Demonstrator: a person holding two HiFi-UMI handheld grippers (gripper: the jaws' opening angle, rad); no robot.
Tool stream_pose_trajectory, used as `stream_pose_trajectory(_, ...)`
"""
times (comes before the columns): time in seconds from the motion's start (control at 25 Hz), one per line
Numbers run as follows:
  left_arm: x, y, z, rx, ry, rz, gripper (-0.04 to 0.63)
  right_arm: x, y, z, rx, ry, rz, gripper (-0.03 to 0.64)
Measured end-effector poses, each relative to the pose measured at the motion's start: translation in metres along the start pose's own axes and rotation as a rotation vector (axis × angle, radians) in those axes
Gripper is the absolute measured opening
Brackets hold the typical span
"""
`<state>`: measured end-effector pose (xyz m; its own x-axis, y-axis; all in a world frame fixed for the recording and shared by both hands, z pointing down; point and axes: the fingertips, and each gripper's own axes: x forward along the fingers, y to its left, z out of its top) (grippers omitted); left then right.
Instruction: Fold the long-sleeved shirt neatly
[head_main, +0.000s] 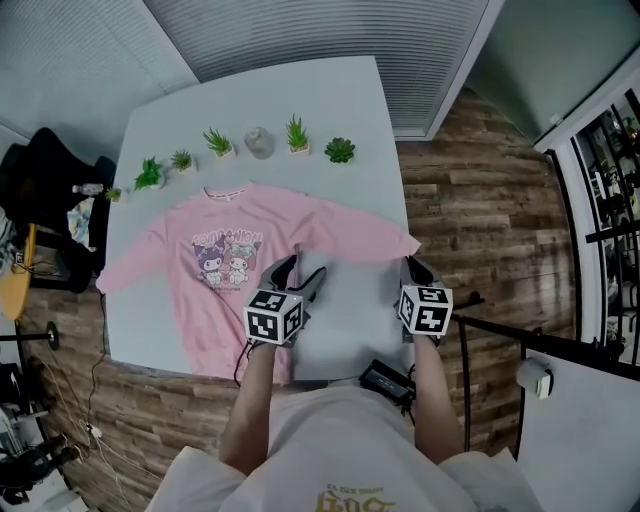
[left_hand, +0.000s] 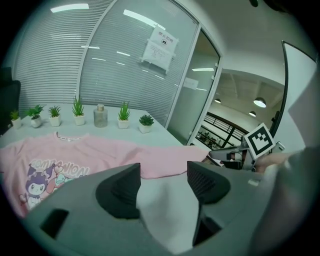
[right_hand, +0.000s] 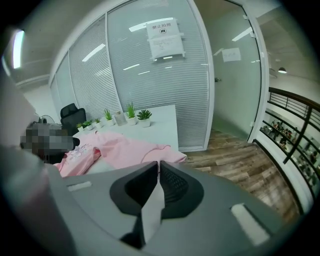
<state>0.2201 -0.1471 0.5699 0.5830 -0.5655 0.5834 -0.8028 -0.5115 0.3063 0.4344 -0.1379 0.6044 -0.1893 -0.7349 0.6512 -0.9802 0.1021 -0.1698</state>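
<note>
A pink long-sleeved shirt with a cartoon print lies face up on the white table, both sleeves spread out. My left gripper hovers over the shirt's right lower part; in the left gripper view the left gripper is open with only table and shirt behind the gap. My right gripper hangs just near side of the right sleeve's cuff. In the right gripper view the right gripper is shut, nothing pink between the pads, the cuff lying beyond the tips.
Several small potted plants and a glass bottle line the table's far edge. A black chair stands at the left. A black device lies at the near edge. Wooden floor and a railing are at the right.
</note>
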Motion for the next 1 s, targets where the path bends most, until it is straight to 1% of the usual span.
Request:
stream_pose_trajectory(0.28, -0.008, 0.002, 0.014, 0.003, -0.022, 0.013, 0.293, -0.014, -0.021, 0.028, 0.024, -0.057, -0.045, 0.027)
stream_pose_trajectory(0.56, -0.016, 0.005, 0.023, 0.0, -0.046, 0.026, 0.295, -0.037, -0.037, 0.059, 0.031, -0.141, -0.089, 0.027)
stream_pose_trajectory(0.8, -0.025, 0.007, 0.027, -0.002, -0.061, 0.039, 0.302, -0.05, -0.03, 0.082, 0.007, -0.192, -0.083, 0.028)
stream_pose_trajectory(1.0, -0.038, 0.013, 0.028, 0.0, -0.08, 0.066, 0.311, -0.058, -0.014, 0.096, -0.001, -0.241, -0.045, 0.028)
